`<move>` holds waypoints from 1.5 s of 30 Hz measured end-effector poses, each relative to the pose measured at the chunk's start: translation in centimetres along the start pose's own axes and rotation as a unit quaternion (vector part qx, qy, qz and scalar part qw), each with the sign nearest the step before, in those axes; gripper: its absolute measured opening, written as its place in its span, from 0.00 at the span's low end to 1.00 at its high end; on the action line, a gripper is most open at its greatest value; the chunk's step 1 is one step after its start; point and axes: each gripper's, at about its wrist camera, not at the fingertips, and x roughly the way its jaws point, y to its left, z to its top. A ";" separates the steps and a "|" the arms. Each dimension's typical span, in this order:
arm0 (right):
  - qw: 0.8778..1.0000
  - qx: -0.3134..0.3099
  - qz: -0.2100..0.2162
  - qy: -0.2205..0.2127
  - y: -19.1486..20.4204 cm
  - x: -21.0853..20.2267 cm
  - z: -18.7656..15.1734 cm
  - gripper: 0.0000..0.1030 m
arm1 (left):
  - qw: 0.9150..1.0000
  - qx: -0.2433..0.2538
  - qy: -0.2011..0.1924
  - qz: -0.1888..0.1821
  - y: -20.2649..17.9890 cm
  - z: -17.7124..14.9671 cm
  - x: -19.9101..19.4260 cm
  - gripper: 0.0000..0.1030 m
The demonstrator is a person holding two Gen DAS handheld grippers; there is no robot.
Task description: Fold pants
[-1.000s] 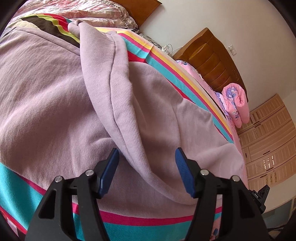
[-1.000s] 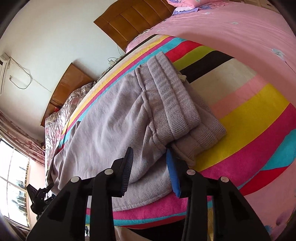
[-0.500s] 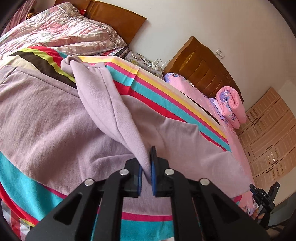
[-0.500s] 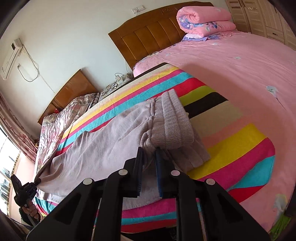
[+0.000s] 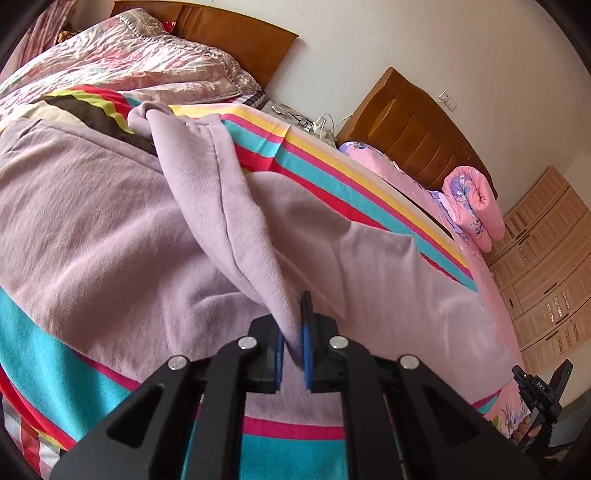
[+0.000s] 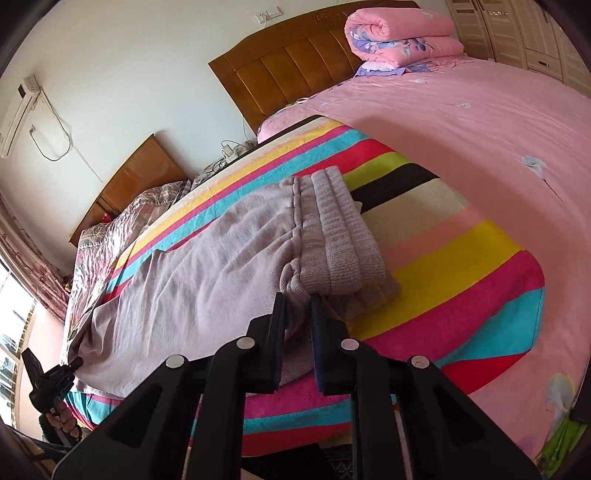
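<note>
While the lilac pants (image 5: 92, 229) lie stretched across the striped blanket (image 6: 461, 266), each gripper is clamped on a part of them. One pair of pants is in sight, and two grippers. The left gripper (image 5: 293, 343) has its blue pads pressed together on a folded edge of a pant leg, which rises off the blanket in a ridge running away from the jaws towards the blanket's far side. The right gripper (image 6: 297, 325) has just been closing and now pinches bunched cloth right beside the ribbed waistband (image 6: 340, 232), at the blanket's near edge; the waistband end lies doubled over on the yellow and pink stripes. Seen from the right wrist, the legs run leftward along the blanket to where the other handheld gripper and a hand (image 6: 61, 413) show small at the picture's edge.

No container shows in either view. Beyond the blanket two wooden headboards (image 6: 295, 70) stand against the white wall. One rolled pink quilt (image 6: 402, 35) sits on the pink bedsheet (image 6: 480, 122) that adjoins the blanket on the waistband side, and a crumpled floral quilt (image 5: 140, 62) lies past its opposite end. Pale wardrobe doors (image 5: 546, 280) stand behind the pink bed.
</note>
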 end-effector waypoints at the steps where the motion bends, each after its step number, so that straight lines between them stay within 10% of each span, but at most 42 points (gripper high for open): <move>1: 1.000 -0.005 0.000 -0.005 0.3 -0.1 0.5 0.13 | 1.000 0.009 -0.010 -0.005 -0.5 0.9 -0.5 0.08; 6: 1.000 -0.013 0.004 -0.028 1.0 -1.1 0.3 0.13 | 0.998 0.027 -0.051 -0.012 -1.4 2.2 -1.8 0.08; 10: 0.998 0.008 -0.028 0.049 -1.7 3.1 -3.8 0.13 | 0.998 0.012 0.026 0.048 1.9 -2.7 2.4 0.08; 14: 0.999 -0.003 -0.027 0.042 -1.5 2.8 -3.2 0.14 | 0.999 0.013 0.017 0.048 2.8 -3.6 1.8 0.16; 16: 0.998 -0.015 -0.036 0.057 -1.2 2.8 -2.8 0.19 | 0.998 0.027 0.020 0.058 2.6 -3.3 1.6 0.23; 20: 0.996 -0.015 -0.079 0.026 -0.2 0.8 -1.5 0.60 | 0.997 0.018 0.001 0.081 3.0 -2.7 0.2 0.50; 26: 0.988 -0.153 -0.024 0.025 8.7 3.9 1.9 0.60 | 0.993 0.044 -0.079 0.074 -1.2 2.2 -3.2 0.68; 28: 0.976 -0.208 -0.011 0.067 12.2 7.7 2.5 0.60 | 0.992 0.108 -0.044 0.041 -4.9 4.1 -0.9 0.81; 36: 0.945 -0.279 -0.001 0.170 17.3 19.1 3.7 0.60 | 0.959 0.238 0.150 -0.036 -15.1 3.2 16.3 0.81; 42: 0.975 -0.183 -0.014 0.127 14.2 19.8 6.4 0.60 | 0.960 0.235 0.151 0.003 -15.0 3.7 21.7 0.83; 45: 0.967 -0.238 -0.001 0.095 15.9 18.0 5.4 0.68 | 0.960 0.242 0.138 0.005 -14.9 3.2 21.5 0.83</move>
